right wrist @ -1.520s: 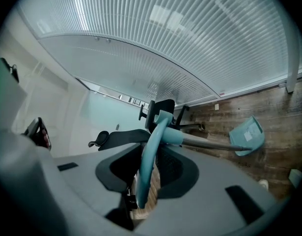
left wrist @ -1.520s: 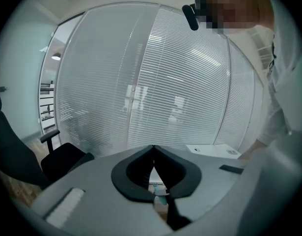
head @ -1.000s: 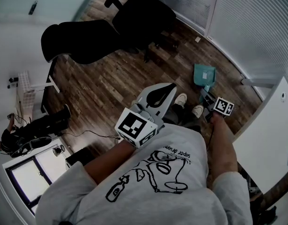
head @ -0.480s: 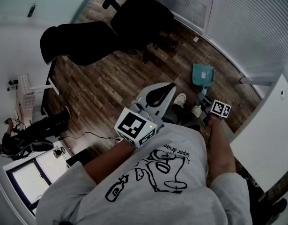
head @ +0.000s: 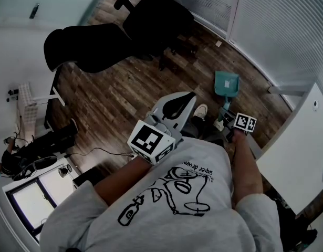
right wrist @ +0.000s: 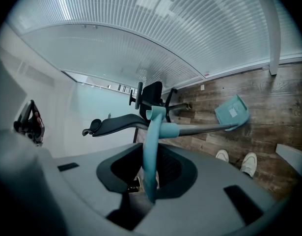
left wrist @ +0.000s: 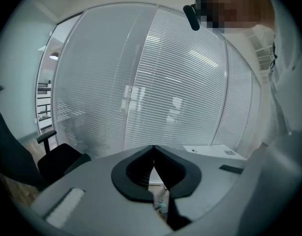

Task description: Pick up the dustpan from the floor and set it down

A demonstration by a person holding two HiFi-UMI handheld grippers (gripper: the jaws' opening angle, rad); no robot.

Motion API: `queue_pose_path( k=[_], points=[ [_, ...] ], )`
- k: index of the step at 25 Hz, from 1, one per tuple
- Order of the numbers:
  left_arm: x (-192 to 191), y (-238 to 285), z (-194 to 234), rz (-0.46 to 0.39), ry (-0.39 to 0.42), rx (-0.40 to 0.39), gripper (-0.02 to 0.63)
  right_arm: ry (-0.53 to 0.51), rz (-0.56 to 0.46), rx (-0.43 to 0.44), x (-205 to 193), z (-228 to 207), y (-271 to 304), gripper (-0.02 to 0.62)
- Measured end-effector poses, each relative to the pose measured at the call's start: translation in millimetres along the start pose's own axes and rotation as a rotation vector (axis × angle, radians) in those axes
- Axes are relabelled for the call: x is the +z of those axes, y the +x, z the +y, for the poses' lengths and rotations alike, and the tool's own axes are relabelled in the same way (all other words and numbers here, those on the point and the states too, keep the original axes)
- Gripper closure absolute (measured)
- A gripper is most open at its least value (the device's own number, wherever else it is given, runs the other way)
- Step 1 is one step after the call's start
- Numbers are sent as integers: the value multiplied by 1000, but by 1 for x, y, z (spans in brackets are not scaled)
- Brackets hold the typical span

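The dustpan has a teal pan (head: 226,83) low over the wooden floor and a long grey pole ending in a teal grip (right wrist: 150,151). My right gripper (head: 228,121) is shut on that grip, which stands upright between the jaws in the right gripper view, while the pan (right wrist: 233,111) lies out ahead near the blinds. Whether the pan rests on the floor I cannot tell. My left gripper (head: 178,105) is held in front of the person's chest, its jaws (left wrist: 153,150) touching at the tips with nothing between them.
Two black office chairs (head: 150,20) (head: 82,49) stand on the far floor. White blinds (head: 277,25) run behind the pan, and a white cabinet (head: 298,156) stands at the right. The person's shoes (head: 202,111) are just short of the pan. Another person's legs (head: 40,143) show at the left.
The right gripper with the dustpan has drifted slightly left and toward the person's feet. The left gripper has stayed where it was.
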State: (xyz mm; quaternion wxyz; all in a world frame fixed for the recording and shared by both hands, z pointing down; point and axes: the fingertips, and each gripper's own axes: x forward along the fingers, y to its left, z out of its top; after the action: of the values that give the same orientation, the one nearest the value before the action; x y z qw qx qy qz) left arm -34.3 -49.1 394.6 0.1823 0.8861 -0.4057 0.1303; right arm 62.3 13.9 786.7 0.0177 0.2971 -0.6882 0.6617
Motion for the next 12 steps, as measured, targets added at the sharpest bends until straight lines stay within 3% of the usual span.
queue_pose_path(
  k=[12],
  points=[
    [0,0,0,-2,1,-7,604,53,74,-1,-17,-4,2,527]
  ],
)
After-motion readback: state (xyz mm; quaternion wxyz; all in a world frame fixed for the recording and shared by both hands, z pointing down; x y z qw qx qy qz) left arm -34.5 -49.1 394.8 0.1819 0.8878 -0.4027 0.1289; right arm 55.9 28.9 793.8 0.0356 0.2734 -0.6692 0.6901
